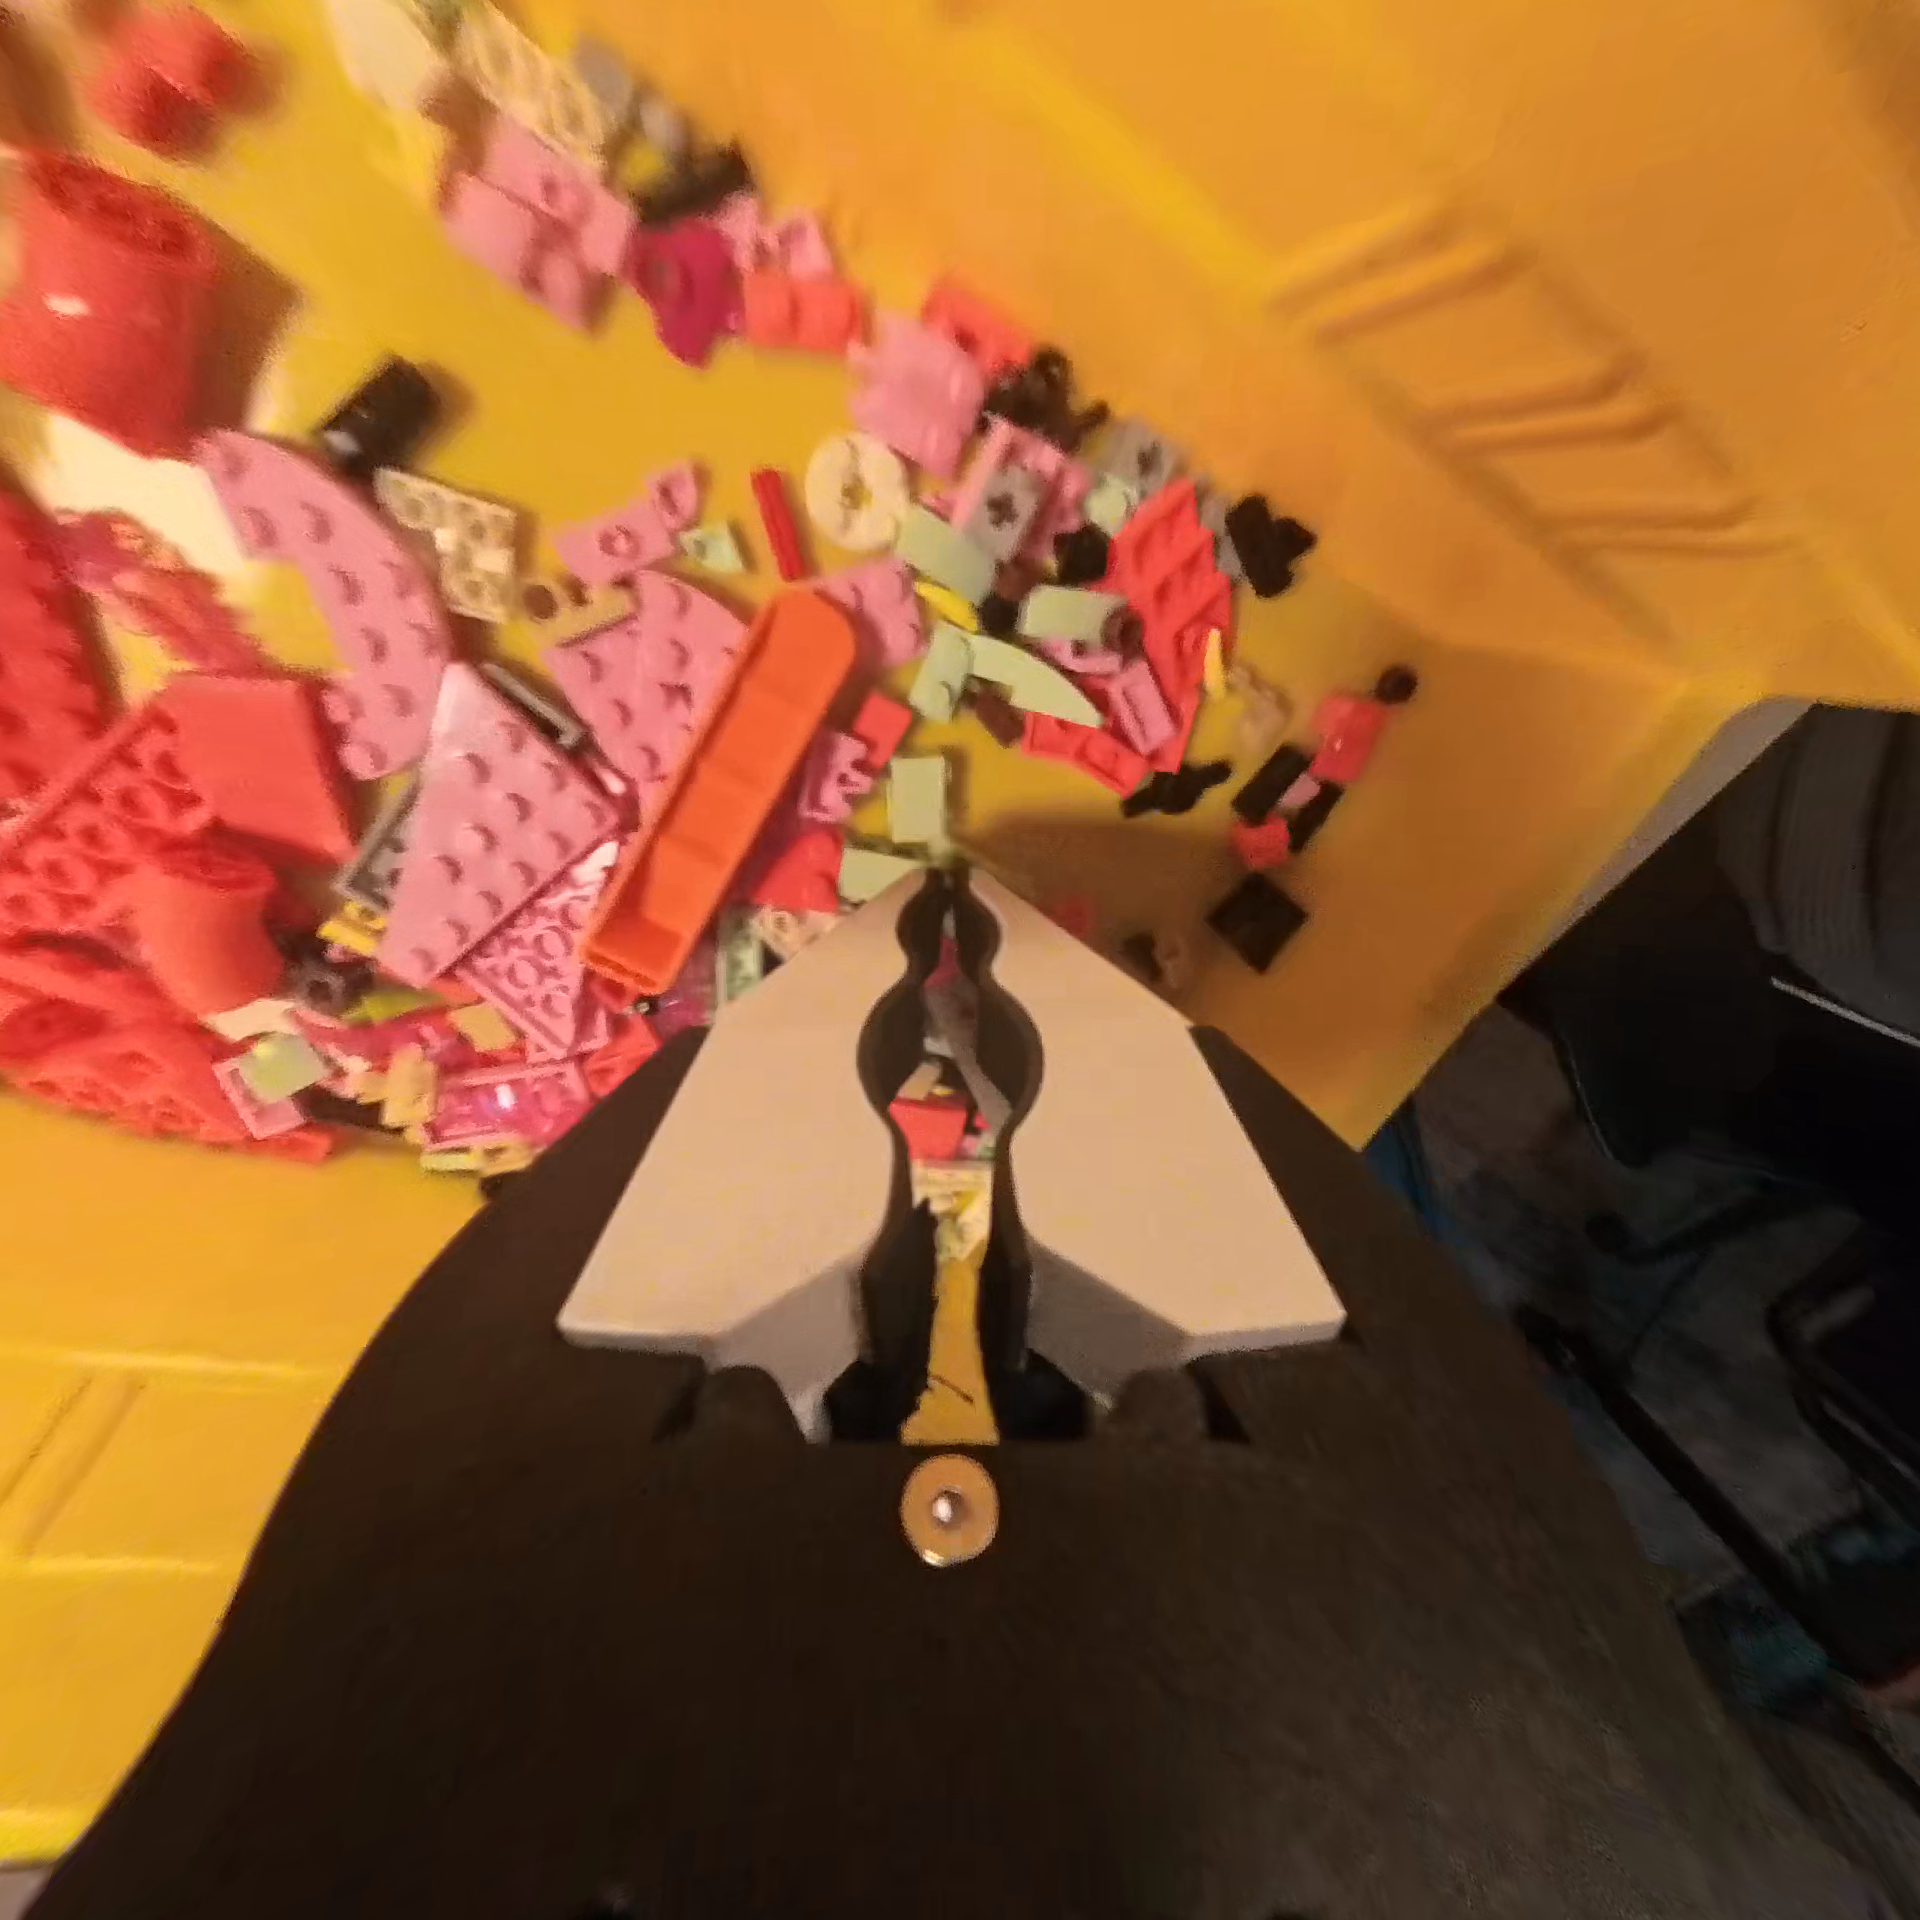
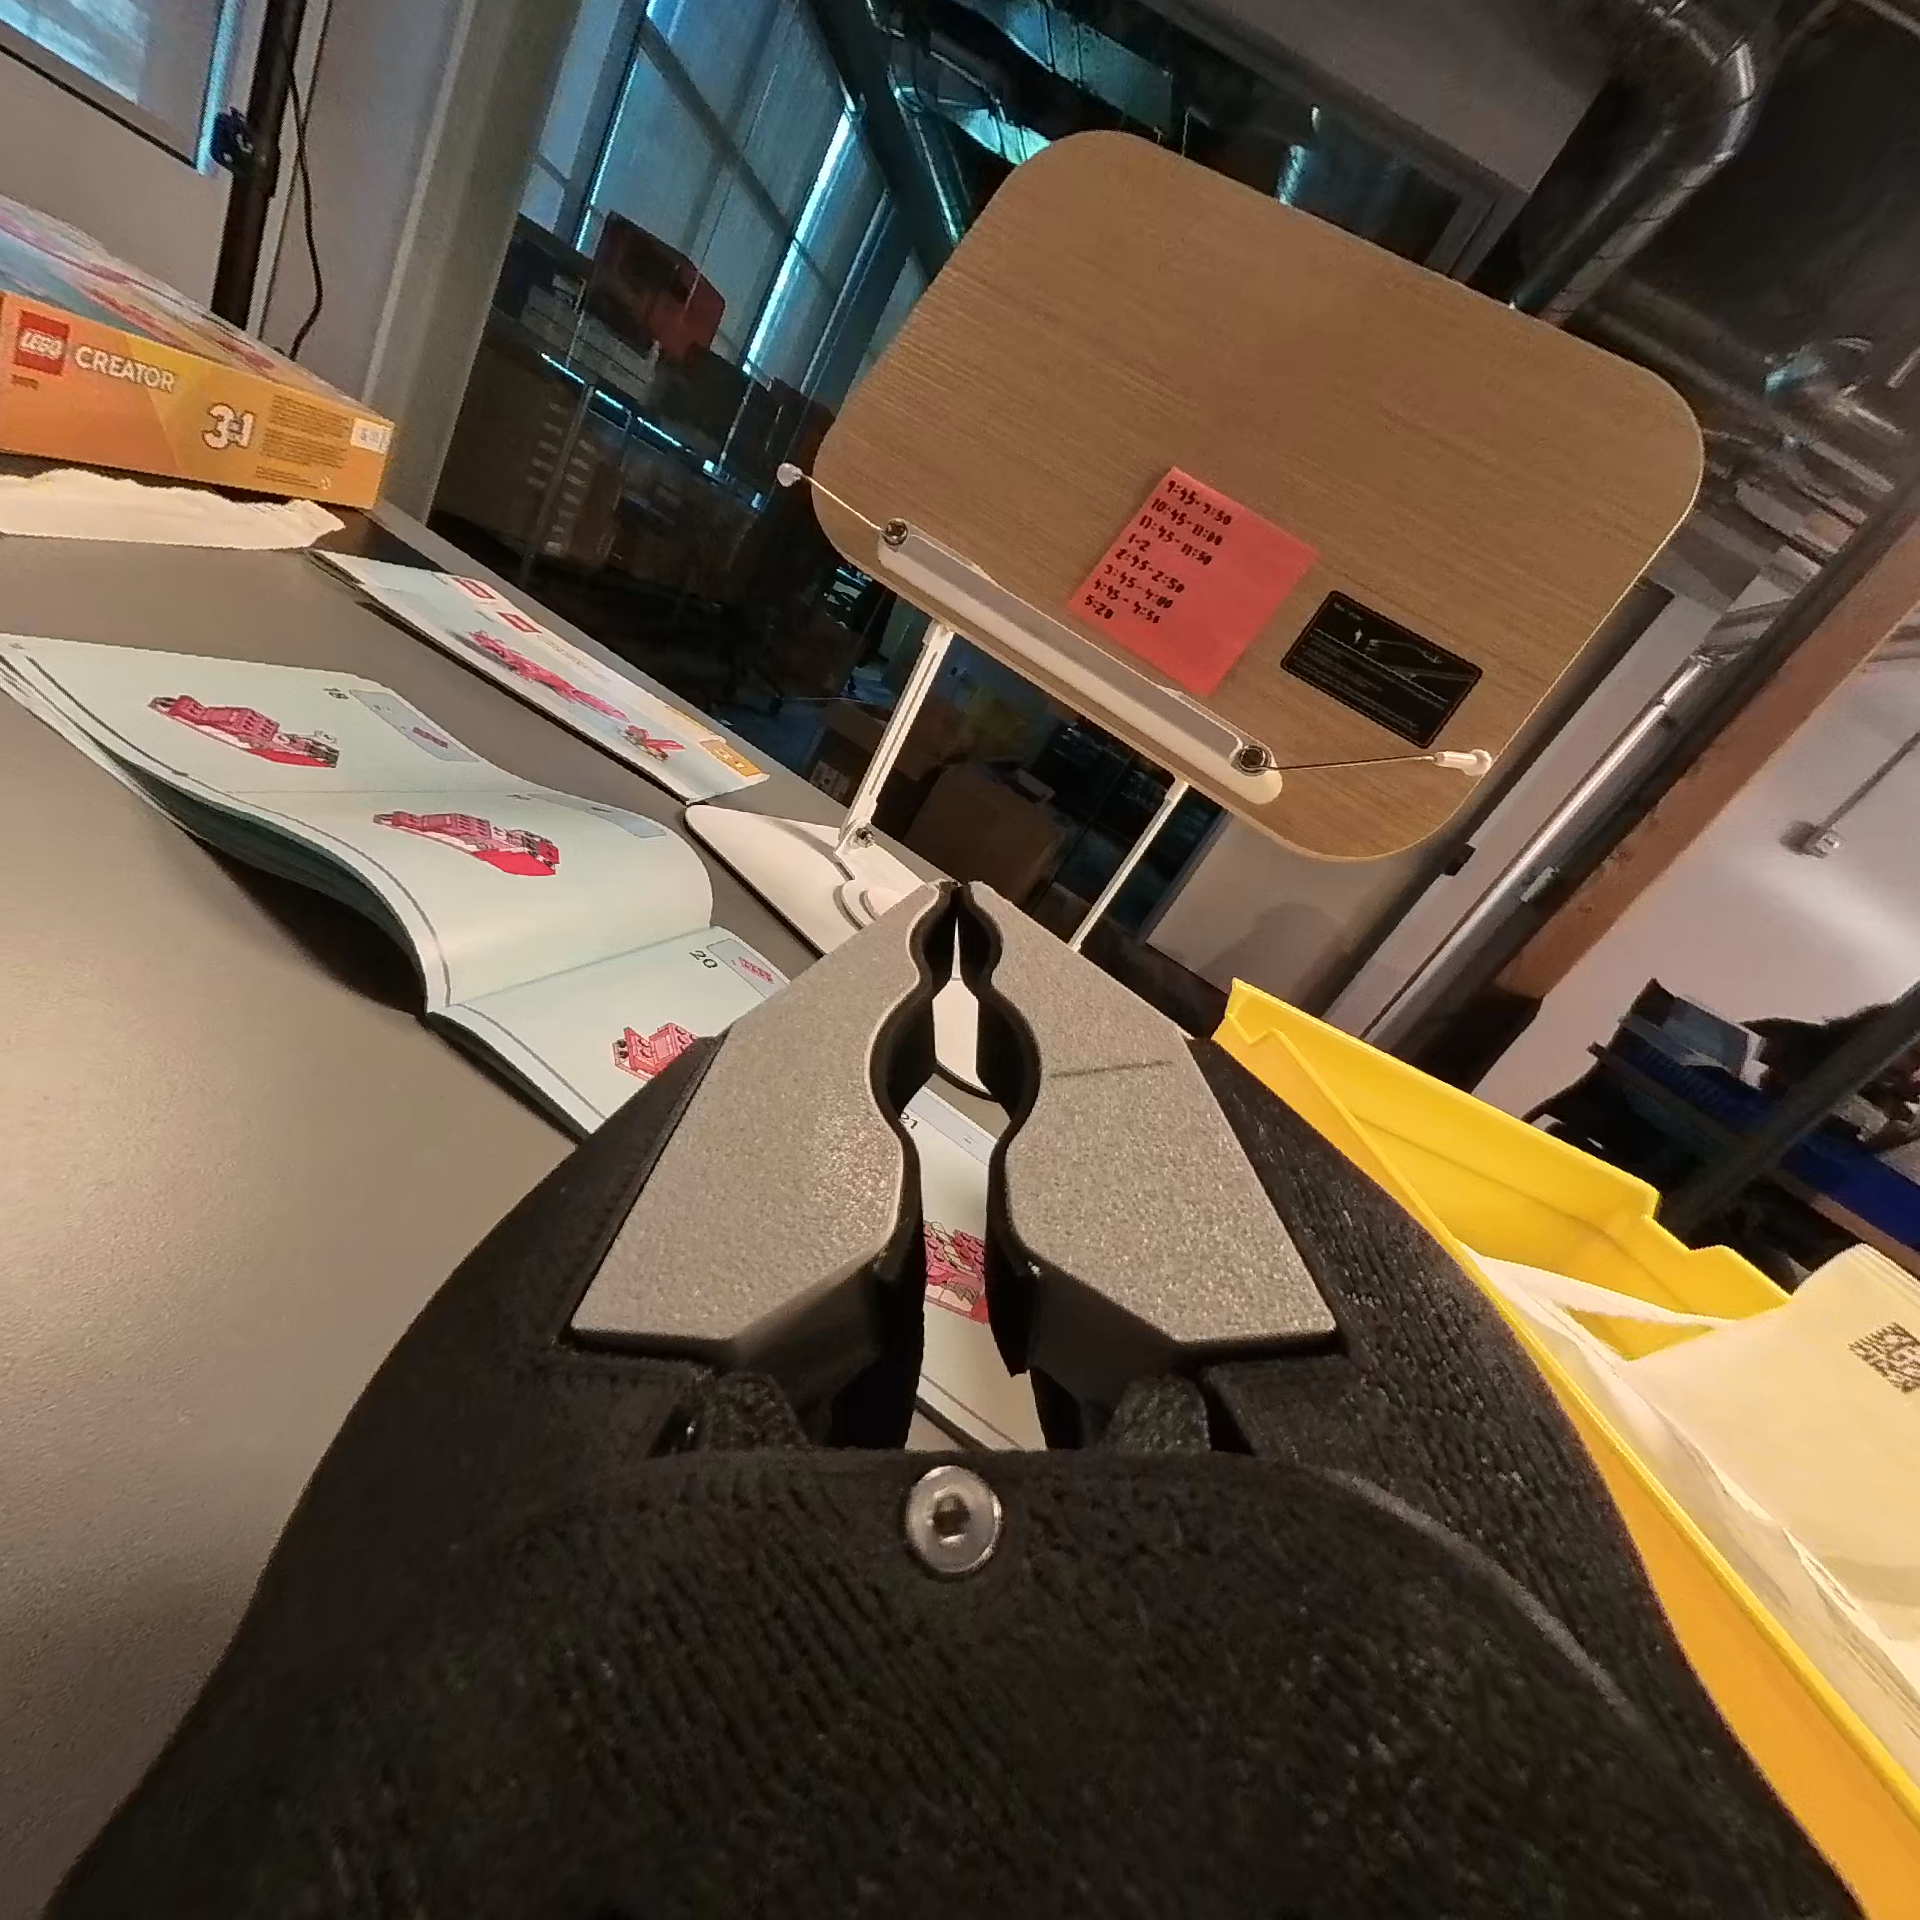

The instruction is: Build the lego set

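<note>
Over the floor of a yellow bin [image 1: 1195, 260], the left tongs [image 1: 940, 881] hang with their pale tips drawn together. A pale green piece [image 1: 918, 800] lies right at the tips, but motion blur hides whether it is pinched or merely beside them. Toward the bin's left side, a heap of pink, red and pale green toy bricks [image 1: 499, 790] covers the plastic, and a long orange piece [image 1: 727, 800] lies slantwise on top. Toward the bin's right edge, a black square tile [image 1: 1257, 920] and a small red-and-black figure [image 1: 1340, 738] lie apart from the heap. Dark, blurred floor shows past that edge.

Left of the same bin [image 2: 1455, 1153], the right tongs [image 2: 956, 888] are closed on nothing, grey tips meeting above a dark grey worktop [image 2: 208, 1091]. An open instruction booklet [image 2: 468, 862] lies under and to the left of them, farther from the bin. A second booklet [image 2: 540, 665] and an orange toy box [image 2: 187, 405] lie farther still. Beyond the bin's far corner, a wooden book stand [image 2: 1299, 416] rises on white legs, carrying a pink note [image 2: 1195, 577] and a black label [image 2: 1382, 670]. Stacked paper [image 2: 1766, 1455] fills the bin's near end. Behind it all, glass partitions [image 2: 727, 208] and a metal duct [image 2: 1662, 125] frame a workshop room.
</note>
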Demonstrator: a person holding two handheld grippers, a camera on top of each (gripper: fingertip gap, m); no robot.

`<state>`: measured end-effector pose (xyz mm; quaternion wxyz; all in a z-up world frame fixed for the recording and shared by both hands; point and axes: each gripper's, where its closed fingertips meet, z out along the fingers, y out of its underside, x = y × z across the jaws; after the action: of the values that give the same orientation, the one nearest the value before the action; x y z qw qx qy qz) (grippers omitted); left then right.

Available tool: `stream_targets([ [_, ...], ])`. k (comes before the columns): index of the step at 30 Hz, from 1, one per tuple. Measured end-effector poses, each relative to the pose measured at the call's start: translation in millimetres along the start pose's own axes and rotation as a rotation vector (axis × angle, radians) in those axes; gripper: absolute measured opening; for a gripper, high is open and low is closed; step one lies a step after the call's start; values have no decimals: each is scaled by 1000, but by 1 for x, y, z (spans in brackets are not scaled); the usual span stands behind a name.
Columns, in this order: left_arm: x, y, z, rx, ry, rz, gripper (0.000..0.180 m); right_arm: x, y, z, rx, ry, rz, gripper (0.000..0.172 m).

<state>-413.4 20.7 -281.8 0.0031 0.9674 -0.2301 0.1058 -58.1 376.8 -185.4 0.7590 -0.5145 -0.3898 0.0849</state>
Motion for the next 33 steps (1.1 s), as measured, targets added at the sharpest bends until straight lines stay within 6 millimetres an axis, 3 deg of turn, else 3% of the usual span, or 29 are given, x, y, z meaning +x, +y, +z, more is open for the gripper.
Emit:
stream_targets([
  [4, -24, 16, -8, -84, -100, -147, 17, 0, -1, 0, 4, -3, 5, 0],
  [9, -22, 27, -9, -161, -108, -183, 24, -1, -2, -1, 10, -9, 8, 0],
  [13, -27, 12, -4, -85, -104, -161, 28, -1, -2, -1, 12, -12, 11, 0],
  [16, -38, -24, -10, 132, -177, -150, 30, 0, -2, -1, 13, -10, 13, 0],
  [18, -43, -37, -21, 222, -226, -159, 30, 0, -2, -1, 12, -10, 14, 0],
  [23, -68, -23, -36, 202, -327, -316, 40, -1, -2, 0, 13, -12, 12, 0],
  [27, -67, -14, -36, 179, -245, -331, 19, -1, -2, 0, 12, -13, 10, 0],
  [31, -42, -20, -33, 215, -43, -324, 21, -3, -2, 0, 12, -18, 8, 0],
  [33, -38, -18, -30, 194, -32, -344, 28, -3, -3, 0, 12, -20, 6, 0],
])
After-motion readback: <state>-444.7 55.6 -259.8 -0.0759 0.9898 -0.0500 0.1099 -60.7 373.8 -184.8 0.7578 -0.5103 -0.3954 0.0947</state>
